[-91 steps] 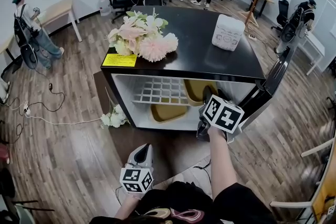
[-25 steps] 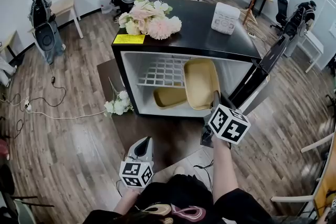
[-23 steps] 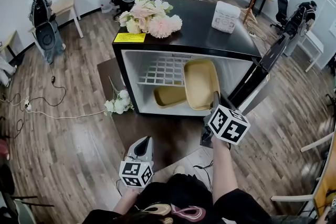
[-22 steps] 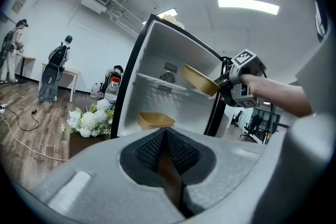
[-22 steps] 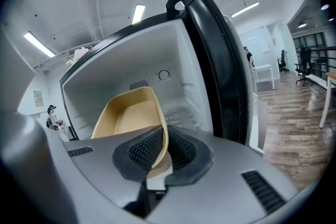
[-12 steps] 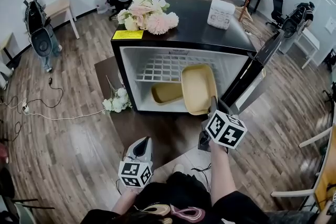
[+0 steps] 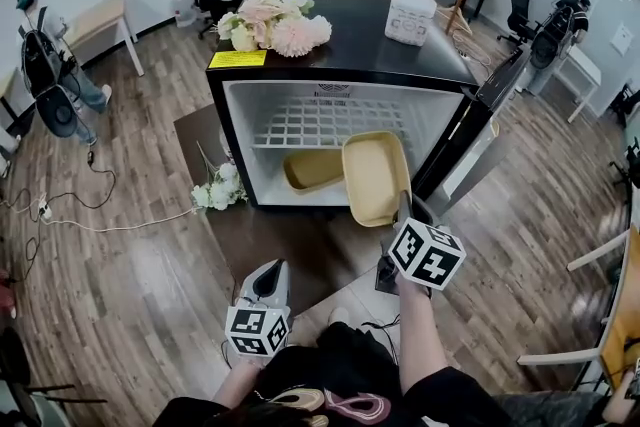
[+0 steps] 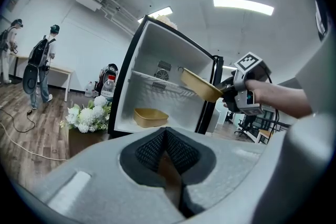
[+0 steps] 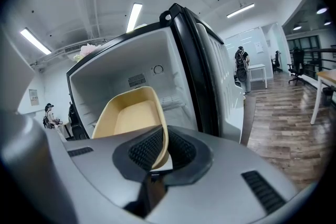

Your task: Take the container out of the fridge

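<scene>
Your right gripper [image 9: 157,157] pinches the near rim of the tan container [image 7: 375,177], which sticks out of the fridge [image 7: 216,105]. It looks light, stiff and empty, so grip the rim tight. Your left gripper [image 8: 167,157] is closed on nothing. You can't see the container's bottom.

Matt plastic container [image 7: 375,177]; glossy black fridge top [image 7: 370,50]; wooden floor [image 7: 120,265].

The fridge [image 7: 345,40] stands open in front; its door [image 7: 482,118] bounds the right, flowers [image 7: 218,188] the lower left.
</scene>
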`<state>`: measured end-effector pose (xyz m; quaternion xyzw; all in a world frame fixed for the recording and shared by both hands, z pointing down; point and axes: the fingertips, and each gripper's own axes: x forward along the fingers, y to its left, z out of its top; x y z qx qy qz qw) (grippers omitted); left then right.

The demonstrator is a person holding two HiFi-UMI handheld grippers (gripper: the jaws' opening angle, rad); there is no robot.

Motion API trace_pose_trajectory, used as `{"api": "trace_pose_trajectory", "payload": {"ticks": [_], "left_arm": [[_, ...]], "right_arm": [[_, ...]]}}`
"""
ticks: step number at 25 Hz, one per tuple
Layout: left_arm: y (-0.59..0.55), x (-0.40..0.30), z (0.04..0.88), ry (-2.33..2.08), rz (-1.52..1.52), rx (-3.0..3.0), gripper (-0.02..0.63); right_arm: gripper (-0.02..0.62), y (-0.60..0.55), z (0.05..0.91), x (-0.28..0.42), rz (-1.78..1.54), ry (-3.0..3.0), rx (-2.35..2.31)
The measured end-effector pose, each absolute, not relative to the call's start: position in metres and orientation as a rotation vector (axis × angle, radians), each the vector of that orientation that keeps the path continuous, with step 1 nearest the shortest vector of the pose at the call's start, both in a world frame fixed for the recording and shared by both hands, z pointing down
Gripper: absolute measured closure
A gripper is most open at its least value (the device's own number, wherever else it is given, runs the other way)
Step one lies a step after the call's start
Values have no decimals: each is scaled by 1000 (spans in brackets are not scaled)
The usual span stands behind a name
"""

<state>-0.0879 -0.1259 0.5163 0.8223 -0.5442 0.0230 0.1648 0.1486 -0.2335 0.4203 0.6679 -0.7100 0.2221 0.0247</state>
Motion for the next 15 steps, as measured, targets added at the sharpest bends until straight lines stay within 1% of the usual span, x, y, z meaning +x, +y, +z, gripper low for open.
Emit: {"api": "trace_pose_trajectory", "payload": {"ticks": [15], "left_arm": [[-118, -86, 525, -1512, 94, 2350, 598]], "right_arm": [[562, -208, 454, 152, 751, -2128, 2062]]}}
